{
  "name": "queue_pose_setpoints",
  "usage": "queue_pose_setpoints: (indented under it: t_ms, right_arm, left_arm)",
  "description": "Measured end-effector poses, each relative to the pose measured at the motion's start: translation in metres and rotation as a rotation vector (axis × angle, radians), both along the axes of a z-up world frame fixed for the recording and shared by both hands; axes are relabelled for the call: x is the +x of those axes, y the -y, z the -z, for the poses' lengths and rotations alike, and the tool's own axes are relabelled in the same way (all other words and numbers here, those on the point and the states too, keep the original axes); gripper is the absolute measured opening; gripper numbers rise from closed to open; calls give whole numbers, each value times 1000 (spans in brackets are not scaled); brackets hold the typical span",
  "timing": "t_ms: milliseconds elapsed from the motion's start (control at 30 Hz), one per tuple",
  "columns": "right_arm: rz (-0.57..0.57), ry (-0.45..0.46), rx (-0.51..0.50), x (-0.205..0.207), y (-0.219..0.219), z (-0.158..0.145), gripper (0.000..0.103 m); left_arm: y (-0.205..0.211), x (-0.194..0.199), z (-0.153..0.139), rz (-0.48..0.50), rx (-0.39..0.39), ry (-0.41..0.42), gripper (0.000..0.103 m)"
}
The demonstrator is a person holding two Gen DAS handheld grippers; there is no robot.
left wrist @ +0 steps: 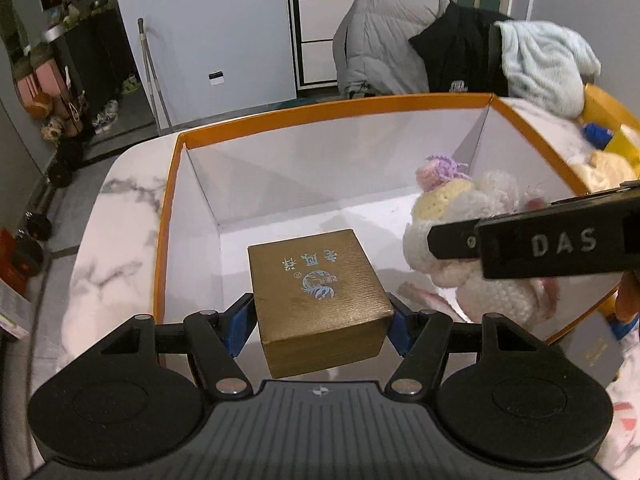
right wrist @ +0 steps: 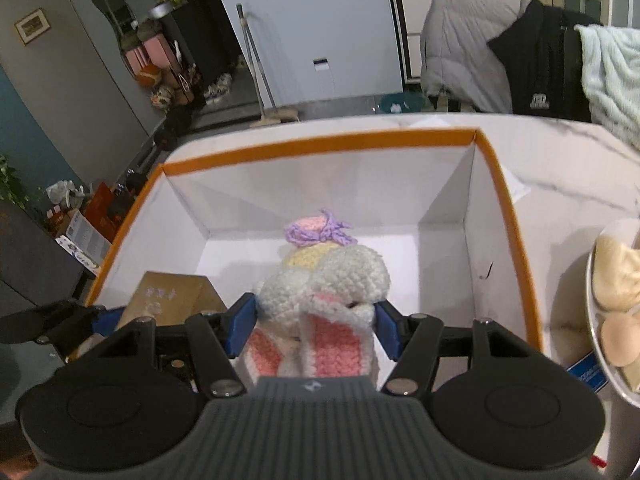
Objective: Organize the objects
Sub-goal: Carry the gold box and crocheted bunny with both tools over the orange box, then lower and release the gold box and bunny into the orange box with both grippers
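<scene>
Seen from the left wrist, the right tool (left wrist: 500, 240) crosses in front of the crocheted bunny (left wrist: 480, 240) inside the orange box (left wrist: 320, 110), hiding its middle, and the picture's right edge cuts that tool off. The gold case (left wrist: 320, 292) hides the box floor beneath it. In the right wrist view the case (right wrist: 172, 296), at the box's left, is blurred and its lettering unreadable. Right of the box, a plate (right wrist: 596, 320) is cut by the edge.

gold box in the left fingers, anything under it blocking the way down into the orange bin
Nothing visible: the square gold cardboard box hangs over bare white floor of the orange-rimmed bin; the crocheted white bunny is off to its right.
</scene>
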State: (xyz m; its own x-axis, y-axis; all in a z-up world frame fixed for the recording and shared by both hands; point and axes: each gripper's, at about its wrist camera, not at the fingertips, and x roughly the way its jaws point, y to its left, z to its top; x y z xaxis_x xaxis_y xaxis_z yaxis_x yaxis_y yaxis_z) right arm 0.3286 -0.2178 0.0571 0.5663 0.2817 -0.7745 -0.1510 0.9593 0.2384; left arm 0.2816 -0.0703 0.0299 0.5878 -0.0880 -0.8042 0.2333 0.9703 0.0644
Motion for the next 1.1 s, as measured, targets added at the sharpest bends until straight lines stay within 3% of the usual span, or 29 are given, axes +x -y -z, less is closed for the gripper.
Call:
queue_pose_setpoints:
  t_ms: [267,567,833,1100]
  right_arm:
    - [-27,-80,-58,6,-10,16,64]
    - [-28,-111,-85,14,-15,24,64]
    - [-21,-159,-83,18,-14,25,66]
    - [-7,-134,-83,17,-13,21,69]
  left_arm:
    - [11,7,5,27,61,-37,73]
    - [8,27,21,19,60,-147,69]
    - [6,27,24,2,57,-174,71]
    - [10,25,18,10,69,-155,76]
